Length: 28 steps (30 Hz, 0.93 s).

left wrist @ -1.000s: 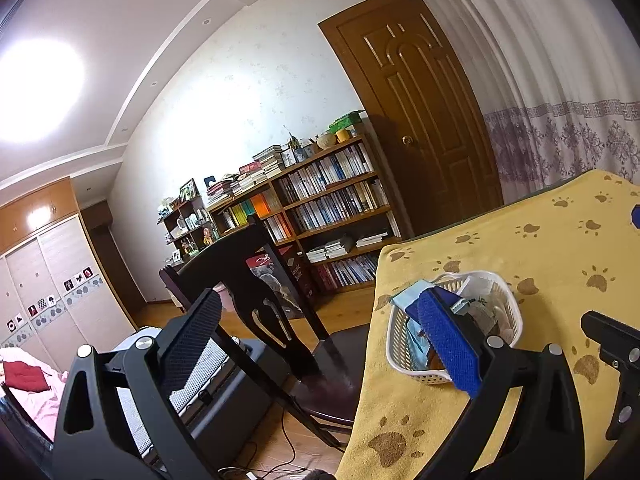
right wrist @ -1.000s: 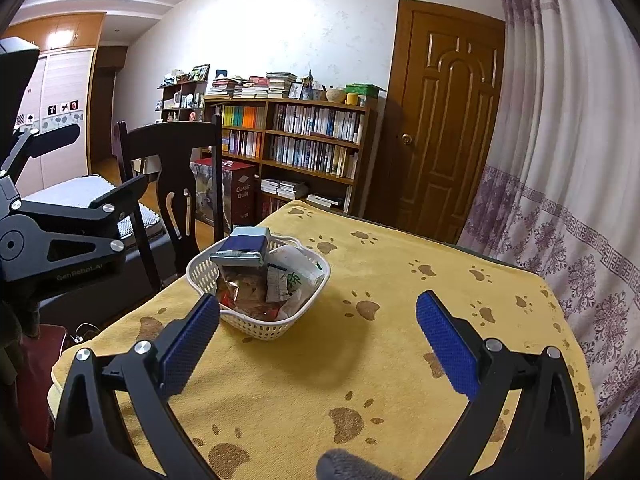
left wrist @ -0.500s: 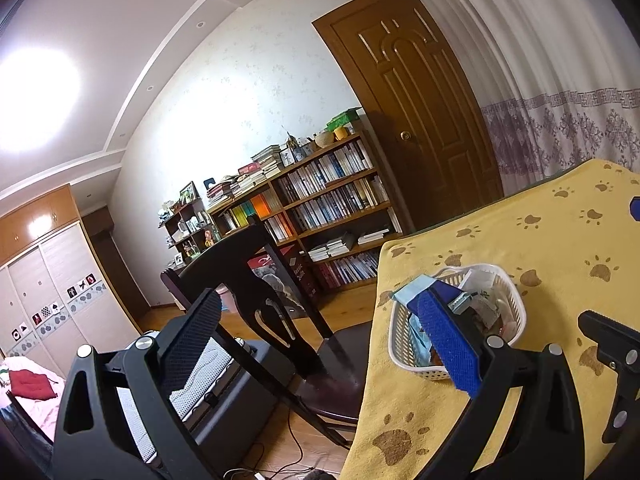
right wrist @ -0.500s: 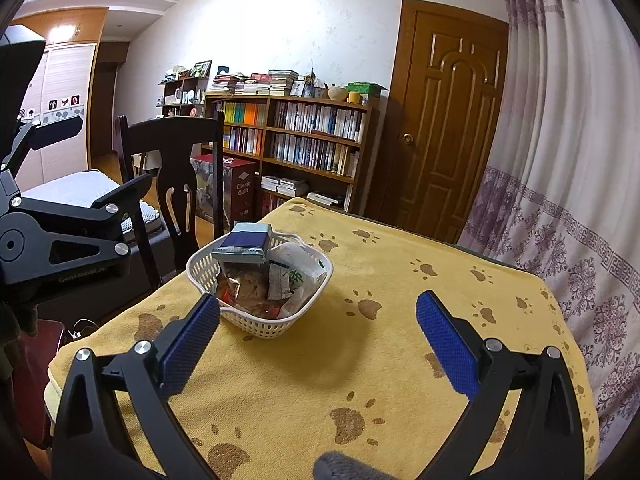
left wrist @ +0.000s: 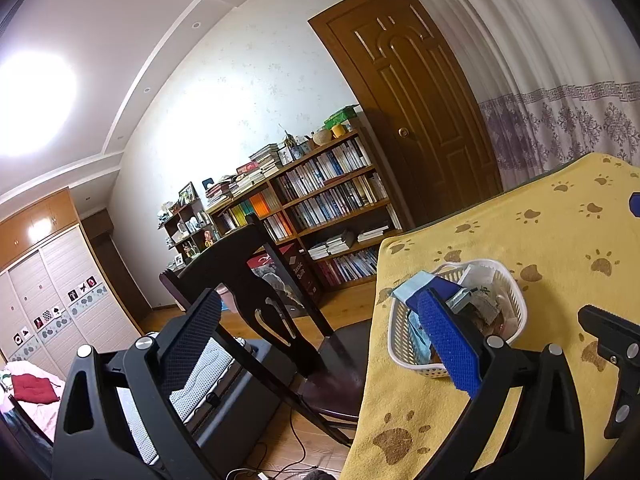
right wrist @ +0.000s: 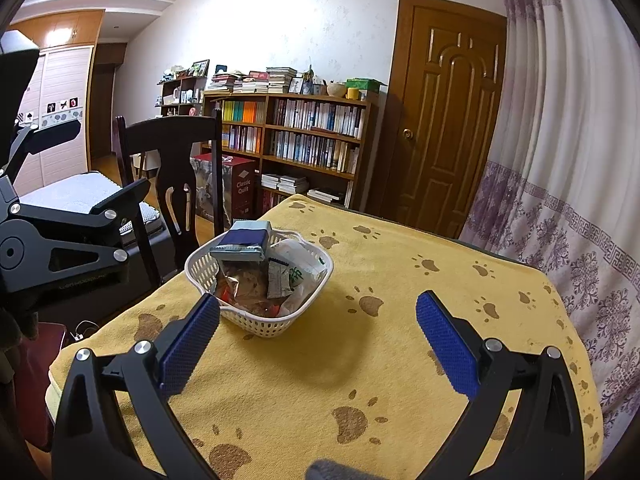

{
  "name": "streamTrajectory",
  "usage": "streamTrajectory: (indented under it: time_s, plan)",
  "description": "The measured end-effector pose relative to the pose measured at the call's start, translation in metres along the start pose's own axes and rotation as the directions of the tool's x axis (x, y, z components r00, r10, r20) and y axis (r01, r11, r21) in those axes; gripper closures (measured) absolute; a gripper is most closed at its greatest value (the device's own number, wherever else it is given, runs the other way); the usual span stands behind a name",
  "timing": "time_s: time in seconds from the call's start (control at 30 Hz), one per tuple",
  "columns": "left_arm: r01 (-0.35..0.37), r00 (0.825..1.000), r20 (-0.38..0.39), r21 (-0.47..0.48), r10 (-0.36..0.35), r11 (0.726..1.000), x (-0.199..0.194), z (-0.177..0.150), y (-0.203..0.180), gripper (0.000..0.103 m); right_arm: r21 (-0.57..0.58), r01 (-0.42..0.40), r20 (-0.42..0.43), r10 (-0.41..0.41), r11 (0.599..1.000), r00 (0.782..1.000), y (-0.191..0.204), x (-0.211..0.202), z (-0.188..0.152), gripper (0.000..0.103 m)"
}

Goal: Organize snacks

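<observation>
Right wrist: red box (right wrist: 240, 190) reads "Classic Quilt"

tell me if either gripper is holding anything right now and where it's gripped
Nothing is held. The left gripper and the right gripper are both open and empty; the snacks sit in the white basket.

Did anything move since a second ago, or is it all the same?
Only a little. The left gripper tilted, so the white basket slid slightly in its view. In the right gripper's view the basket looks a little closer. Nothing was picked up or let go: both grippers stayed open and empty, and the snack packets stayed in the basket on the yellow paw-print cloth.
</observation>
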<state>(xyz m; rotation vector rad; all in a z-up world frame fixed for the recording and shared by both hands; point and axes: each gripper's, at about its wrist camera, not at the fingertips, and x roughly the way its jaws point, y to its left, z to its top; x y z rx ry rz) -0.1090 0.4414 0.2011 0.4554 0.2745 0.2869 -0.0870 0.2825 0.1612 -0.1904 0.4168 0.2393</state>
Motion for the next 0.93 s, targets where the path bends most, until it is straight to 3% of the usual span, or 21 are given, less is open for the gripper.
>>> streamTrajectory:
  time_s: [0.77,0.93]
  plan:
    - [0.015,1.000,-0.008,0.030,-0.015,0.999,0.002,-0.004,-0.005,0.003,0.018,0.005,-0.038,-0.005,1.000,0.999,-0.006,0.011,-0.004,0.005]
    - [0.050,0.999,-0.019,0.058,-0.049,0.997,0.004,-0.004,-0.021,0.003,0.020,0.059,-0.079,-0.057,0.998,0.995,-0.015,0.022,-0.010,0.005]
